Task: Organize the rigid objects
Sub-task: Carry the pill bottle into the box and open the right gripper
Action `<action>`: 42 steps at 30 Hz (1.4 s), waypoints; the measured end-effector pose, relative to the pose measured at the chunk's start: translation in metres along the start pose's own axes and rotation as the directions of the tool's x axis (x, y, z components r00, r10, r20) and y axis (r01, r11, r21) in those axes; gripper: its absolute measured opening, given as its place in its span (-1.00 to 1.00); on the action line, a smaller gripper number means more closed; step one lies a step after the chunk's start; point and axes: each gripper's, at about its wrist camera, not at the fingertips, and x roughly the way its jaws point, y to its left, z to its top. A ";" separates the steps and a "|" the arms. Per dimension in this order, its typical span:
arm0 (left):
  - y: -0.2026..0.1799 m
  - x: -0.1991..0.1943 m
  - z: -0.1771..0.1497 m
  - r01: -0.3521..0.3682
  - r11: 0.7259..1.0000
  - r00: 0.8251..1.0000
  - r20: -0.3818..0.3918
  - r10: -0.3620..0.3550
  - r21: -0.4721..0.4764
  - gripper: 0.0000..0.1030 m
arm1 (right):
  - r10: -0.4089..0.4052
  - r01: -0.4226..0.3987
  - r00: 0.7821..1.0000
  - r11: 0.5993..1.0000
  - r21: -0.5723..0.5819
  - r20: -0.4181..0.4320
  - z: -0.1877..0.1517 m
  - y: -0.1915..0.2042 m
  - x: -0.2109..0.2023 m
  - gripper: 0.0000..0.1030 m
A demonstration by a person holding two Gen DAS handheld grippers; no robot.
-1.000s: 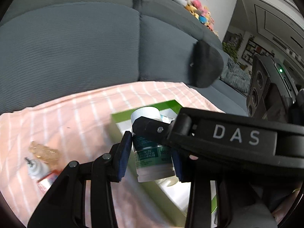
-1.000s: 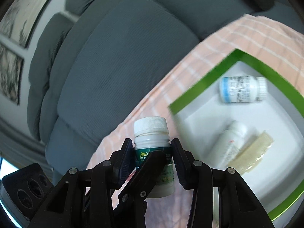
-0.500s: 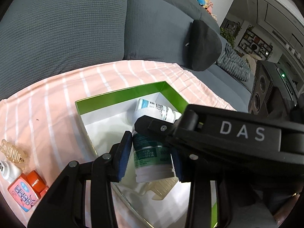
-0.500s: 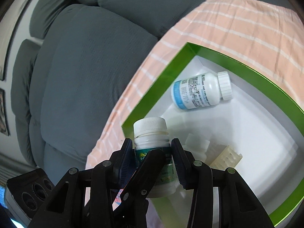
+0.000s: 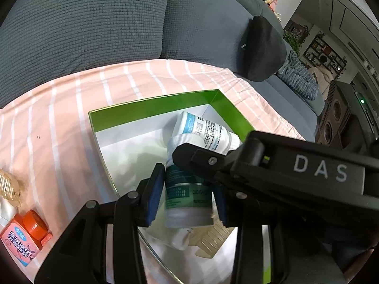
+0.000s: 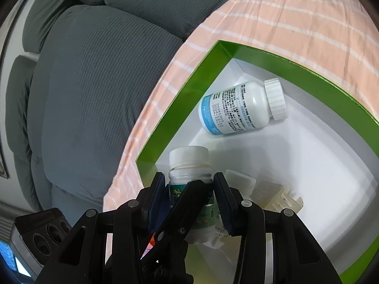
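Note:
A white pill bottle with a green label [image 5: 187, 196] [image 6: 189, 165] sits between the pads of both grippers, over the green-rimmed white box [image 5: 154, 106] [image 6: 180, 104]. My left gripper [image 5: 188, 196] and my right gripper [image 6: 189, 201] cross at right angles and both are closed on this bottle. The right gripper's arm [image 5: 296, 172] crosses the left wrist view. A blue-labelled white bottle [image 5: 203, 130] [image 6: 239, 108] lies on its side in the box. A clear hair clip [image 5: 208, 241] [image 6: 277, 196] and another white container [image 6: 239, 182] lie under the held bottle.
The box rests on a pink striped cloth [image 5: 59, 118] over a grey sofa [image 5: 94, 23]. Left of the box lie an orange-capped pink bottle [image 5: 26, 232] and a clear amber clip [image 5: 9, 189]. A black cushion [image 5: 263, 47] sits at the sofa's far end.
Both grippers have carried the green-labelled bottle from beside the box to over its inside and lower. The box contents now look closer.

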 end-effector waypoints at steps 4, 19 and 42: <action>0.000 0.002 -0.001 -0.002 1.000 1.000 -0.007 0.002 0.001 -0.27 | -0.009 0.009 1.000 1.000 0.021 -0.004 0.001 -0.003 0.002 -0.09; -0.001 0.008 0.001 -0.022 1.000 0.999 -0.033 0.022 0.003 -0.27 | -0.010 0.011 1.000 0.999 0.052 -0.003 0.001 -0.010 0.003 -0.09; 0.001 -0.021 -0.001 -0.033 0.999 0.999 0.010 0.033 -0.010 0.30 | -0.033 0.031 0.994 0.999 0.015 0.102 -0.009 0.002 -0.027 -0.09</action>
